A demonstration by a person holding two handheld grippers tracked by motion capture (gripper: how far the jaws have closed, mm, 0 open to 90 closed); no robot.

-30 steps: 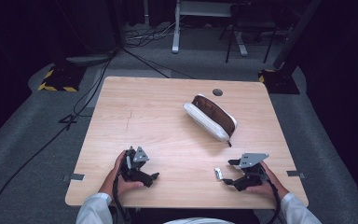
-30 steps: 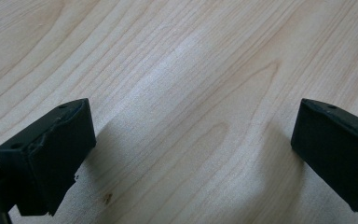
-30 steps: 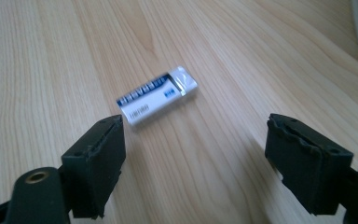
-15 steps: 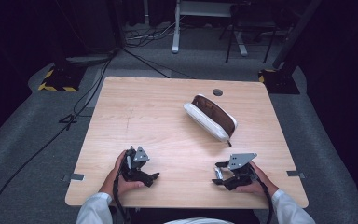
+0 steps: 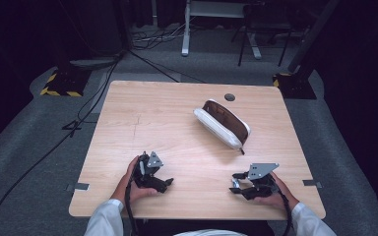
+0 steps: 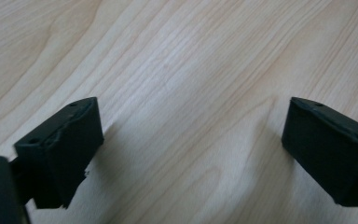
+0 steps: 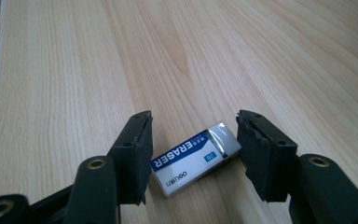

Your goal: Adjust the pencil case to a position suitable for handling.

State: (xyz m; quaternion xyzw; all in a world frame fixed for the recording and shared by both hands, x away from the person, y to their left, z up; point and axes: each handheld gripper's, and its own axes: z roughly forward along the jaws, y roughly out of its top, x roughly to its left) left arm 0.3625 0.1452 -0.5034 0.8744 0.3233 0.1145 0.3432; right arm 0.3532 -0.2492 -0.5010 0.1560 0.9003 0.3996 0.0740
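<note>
A white eraser (image 7: 193,156) in a blue-and-white sleeve lies flat on the wooden table (image 5: 177,113), near its front right. My right gripper (image 7: 194,122) is open with one jaw on either side of the eraser, and the eraser's clear-wrapped end sits close to the right-hand jaw. In the high view the right gripper (image 5: 237,184) points left with the eraser (image 5: 235,182) at its tips. Near the front left, my left gripper (image 5: 163,183) rests low over the table. Its jaws stand wide apart over bare wood, so the left gripper (image 6: 193,109) is open and holds nothing.
A white pencil case (image 5: 221,124) with a brown inside lies open at the middle right of the table, beyond both grippers. A dark round grommet (image 5: 230,97) sits near the far edge. Cables run across the grey floor at left.
My right gripper has slid left along the front edge until its jaws straddle the eraser. The left gripper has stayed put.
</note>
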